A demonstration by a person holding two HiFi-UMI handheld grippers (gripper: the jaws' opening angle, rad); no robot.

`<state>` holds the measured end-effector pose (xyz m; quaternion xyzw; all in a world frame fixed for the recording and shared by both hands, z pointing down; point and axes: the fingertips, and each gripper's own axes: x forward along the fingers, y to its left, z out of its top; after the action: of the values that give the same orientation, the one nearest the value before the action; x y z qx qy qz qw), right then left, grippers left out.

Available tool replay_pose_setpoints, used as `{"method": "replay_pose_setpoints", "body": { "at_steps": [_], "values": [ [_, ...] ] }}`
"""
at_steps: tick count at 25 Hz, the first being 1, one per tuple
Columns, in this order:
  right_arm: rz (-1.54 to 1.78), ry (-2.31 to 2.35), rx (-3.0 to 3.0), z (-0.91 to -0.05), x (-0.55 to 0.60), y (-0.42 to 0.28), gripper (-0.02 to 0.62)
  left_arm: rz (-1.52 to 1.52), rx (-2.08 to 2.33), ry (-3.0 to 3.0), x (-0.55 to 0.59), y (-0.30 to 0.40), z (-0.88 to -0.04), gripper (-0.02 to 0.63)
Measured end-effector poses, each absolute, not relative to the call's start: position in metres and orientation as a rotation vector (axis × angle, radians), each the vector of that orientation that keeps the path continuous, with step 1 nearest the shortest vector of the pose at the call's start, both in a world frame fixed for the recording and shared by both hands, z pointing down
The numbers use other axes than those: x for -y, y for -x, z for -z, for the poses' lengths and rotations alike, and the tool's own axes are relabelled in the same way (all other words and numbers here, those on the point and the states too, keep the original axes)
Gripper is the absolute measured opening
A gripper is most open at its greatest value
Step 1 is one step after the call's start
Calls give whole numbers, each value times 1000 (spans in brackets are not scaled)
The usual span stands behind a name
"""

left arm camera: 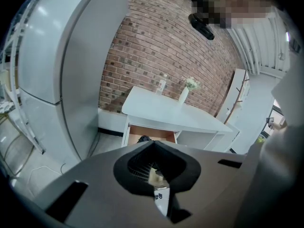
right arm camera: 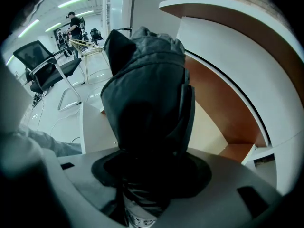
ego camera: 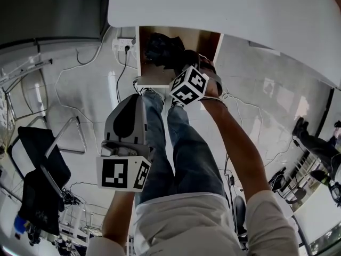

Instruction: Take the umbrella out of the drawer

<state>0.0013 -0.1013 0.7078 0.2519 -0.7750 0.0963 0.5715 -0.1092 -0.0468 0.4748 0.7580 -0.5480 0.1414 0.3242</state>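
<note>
Grip: the right gripper (right arm camera: 152, 172) has its jaws closed wide on the umbrella (right arm camera: 147, 89), a dark folded bundle standing between them over the open drawer (right arm camera: 223, 132). The left gripper (left arm camera: 152, 148) has its jaws together on nothing. It hangs well back from the drawer, pointed at its front.

Hazards, judged from this position:
- Slip. The jaws appear to bear on loose fabric, not on a rigid shaft. The cloth may shift and the umbrella may drop back into the drawer.
- Strike. The table (ego camera: 224, 15) top covers the drawer's rear part. A straight lift may knock the umbrella against its edge.
- Catch. Whether the umbrella's far end is clear of the drawer wall cannot be told. A strap or rib may hook there.
- Trip. A power strip (ego camera: 123, 46) and its leads lie on the floor beside the drawer, in the path of a backward step.

Markings: the cube (ego camera: 187, 85) on the right gripper carries black-and-white square markers only. No brand shows on the umbrella. A small label inside the left gripper is too small to read.
</note>
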Motion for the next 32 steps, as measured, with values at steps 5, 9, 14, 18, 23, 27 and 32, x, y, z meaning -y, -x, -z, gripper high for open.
{"method": "replay_pose_setpoints", "body": {
  "at_steps": [5, 9, 14, 18, 23, 27, 32],
  "values": [
    [-236, -596, 1826, -696, 97, -1, 245, -363, 1445, -2002, 46, 108, -463, 17],
    [-244, -603, 1837, -684, 93, -3, 245, -357, 1447, -2018, 45, 106, -453, 17],
    [-246, -604, 1840, -673, 88, -5, 245, -356, 1452, -2022, 39, 105, -444, 17],
    [-257, -610, 1850, -660, 87, -9, 245, -353, 1450, -2031, 35, 98, -435, 17],
    [-272, -616, 1861, -648, 89, -10, 245, -340, 1465, -2022, 33, 100, -426, 17],
    [-286, -627, 1872, -636, 89, -10, 245, -338, 1475, -2025, 32, 100, -417, 17],
    [-326, -647, 1897, -619, 90, -8, 245, -320, 1491, -2023, 34, 98, -404, 17]
  ]
}}
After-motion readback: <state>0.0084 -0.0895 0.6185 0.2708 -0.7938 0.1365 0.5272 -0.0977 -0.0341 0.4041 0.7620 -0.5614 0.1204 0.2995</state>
